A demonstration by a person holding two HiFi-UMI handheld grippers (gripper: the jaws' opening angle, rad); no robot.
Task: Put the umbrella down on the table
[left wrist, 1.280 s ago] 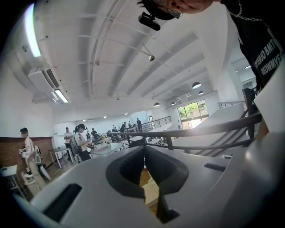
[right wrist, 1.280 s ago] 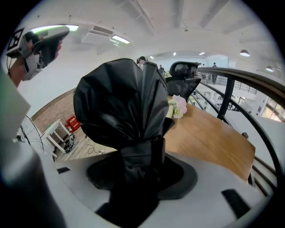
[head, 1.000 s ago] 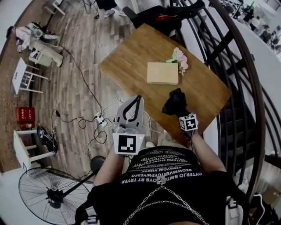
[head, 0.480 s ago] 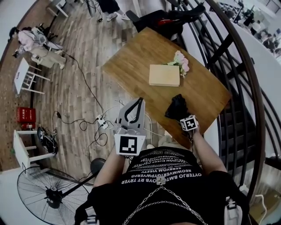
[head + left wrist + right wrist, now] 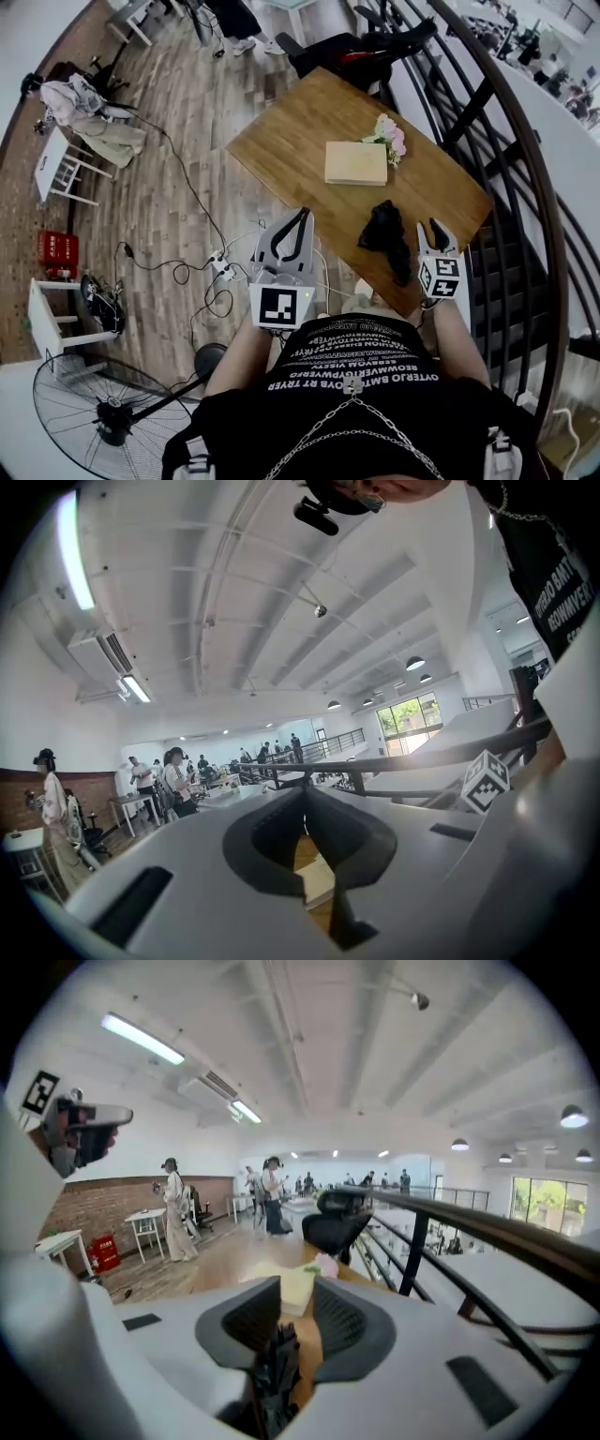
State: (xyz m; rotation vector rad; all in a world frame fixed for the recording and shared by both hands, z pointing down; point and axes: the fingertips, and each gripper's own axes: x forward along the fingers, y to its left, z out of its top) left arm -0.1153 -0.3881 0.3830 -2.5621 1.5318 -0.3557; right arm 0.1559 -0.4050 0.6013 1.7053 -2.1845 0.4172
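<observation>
The folded black umbrella (image 5: 382,239) lies on the wooden table (image 5: 300,131) near its front edge. My right gripper (image 5: 435,230) hangs just to the right of it, lifted clear of the fabric. Its jaws are closing with nothing pressed between the pads. In the right gripper view the umbrella (image 5: 275,1377) shows low down, under the gap of the right gripper (image 5: 296,1290). My left gripper (image 5: 302,216) is off the table's near-left edge, shut and empty. In the left gripper view its tips (image 5: 303,803) meet.
A pale wooden block (image 5: 356,162) and a small bunch of pink flowers (image 5: 392,136) lie further back on the table. A black railing (image 5: 525,141) curves along the right. A black office chair (image 5: 347,47) stands behind the table. Cables (image 5: 216,262) and a fan (image 5: 103,412) are on the floor.
My right gripper has let go of the umbrella, risen and shifted right of it. The umbrella now lies on the table on its own. The left gripper has hardly moved.
</observation>
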